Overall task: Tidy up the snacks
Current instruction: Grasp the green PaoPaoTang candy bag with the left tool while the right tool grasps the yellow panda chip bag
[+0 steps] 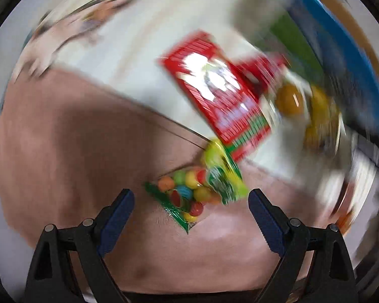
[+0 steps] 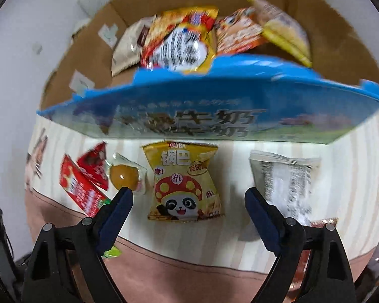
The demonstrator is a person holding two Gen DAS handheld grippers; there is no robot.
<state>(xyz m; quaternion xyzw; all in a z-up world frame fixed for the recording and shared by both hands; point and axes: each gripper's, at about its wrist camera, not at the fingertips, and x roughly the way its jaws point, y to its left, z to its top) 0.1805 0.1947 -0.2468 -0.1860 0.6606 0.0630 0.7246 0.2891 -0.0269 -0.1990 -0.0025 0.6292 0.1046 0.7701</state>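
In the blurred left wrist view my left gripper (image 1: 191,197) is open, its jaws on either side of a clear bag of coloured candy balls (image 1: 194,189) with a green and yellow header, lying on the pink cloth. A red snack box (image 1: 217,93) lies just beyond it. In the right wrist view my right gripper (image 2: 189,198) is open above a yellow panda snack bag (image 2: 184,181) on the striped cloth. Behind it stands a cardboard box with a blue front (image 2: 189,106) that holds several snack bags (image 2: 179,40).
Left of the panda bag lie an orange jelly cup (image 2: 125,175), a red packet (image 2: 94,164) and the red box (image 2: 79,186). A white and grey packet (image 2: 285,179) lies to the right. The pink cloth edge (image 2: 189,272) runs along the front.
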